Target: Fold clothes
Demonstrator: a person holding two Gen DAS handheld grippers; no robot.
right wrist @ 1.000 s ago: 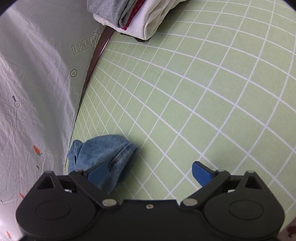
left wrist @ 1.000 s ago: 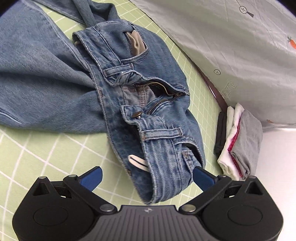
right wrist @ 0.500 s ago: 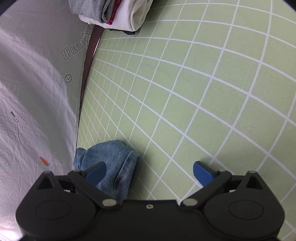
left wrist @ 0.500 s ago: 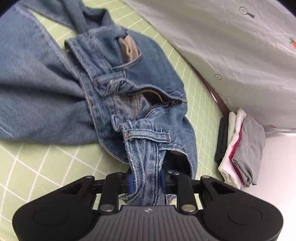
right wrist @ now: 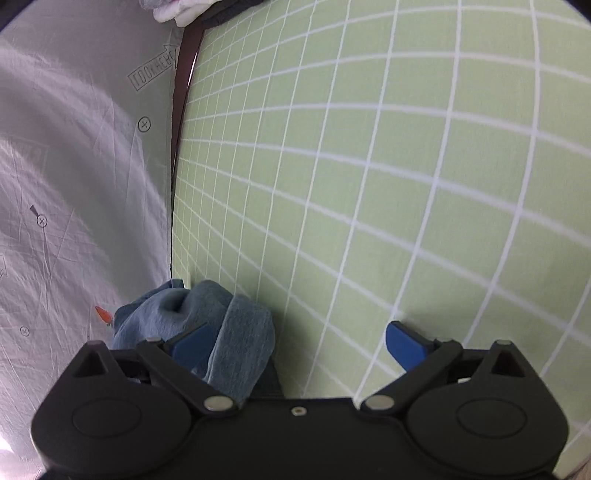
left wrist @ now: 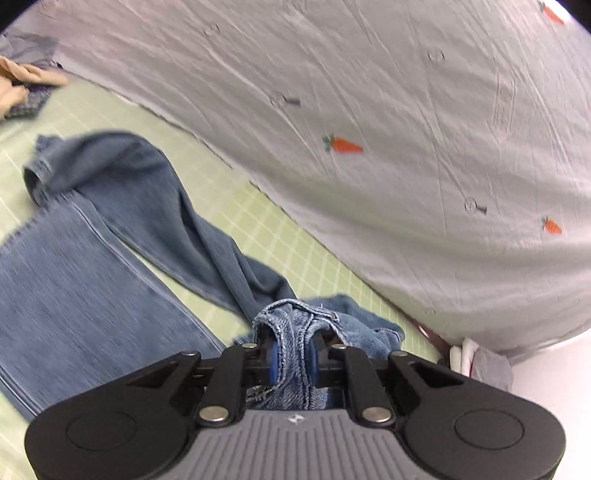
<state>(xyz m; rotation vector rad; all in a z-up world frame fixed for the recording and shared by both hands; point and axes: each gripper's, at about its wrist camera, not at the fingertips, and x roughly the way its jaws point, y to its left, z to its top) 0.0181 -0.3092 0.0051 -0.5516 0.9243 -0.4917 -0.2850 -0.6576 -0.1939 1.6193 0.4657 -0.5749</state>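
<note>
A pair of blue jeans (left wrist: 92,266) lies on the green grid mat (left wrist: 258,229), its legs stretching away to the upper left. My left gripper (left wrist: 293,356) is shut on the jeans' waistband, which bunches up between the blue pads. In the right wrist view my right gripper (right wrist: 299,341) is open over the mat (right wrist: 369,184). A bunched part of the jeans (right wrist: 236,332) lies by its left finger (right wrist: 192,341), between the fingers' left side and the mat's edge.
A grey sheet with carrot prints (left wrist: 406,129) hangs along the mat's far edge and shows in the right wrist view (right wrist: 74,166). A stack of folded clothes sits at the mat's corner (left wrist: 484,362) (right wrist: 177,9). Crumpled clothes (left wrist: 22,88) lie far left.
My left gripper closed on the jeans' waistband, then lifted and swung, so its view now looks along the legs. The right gripper stayed open and shifted slightly toward the jeans bunch.
</note>
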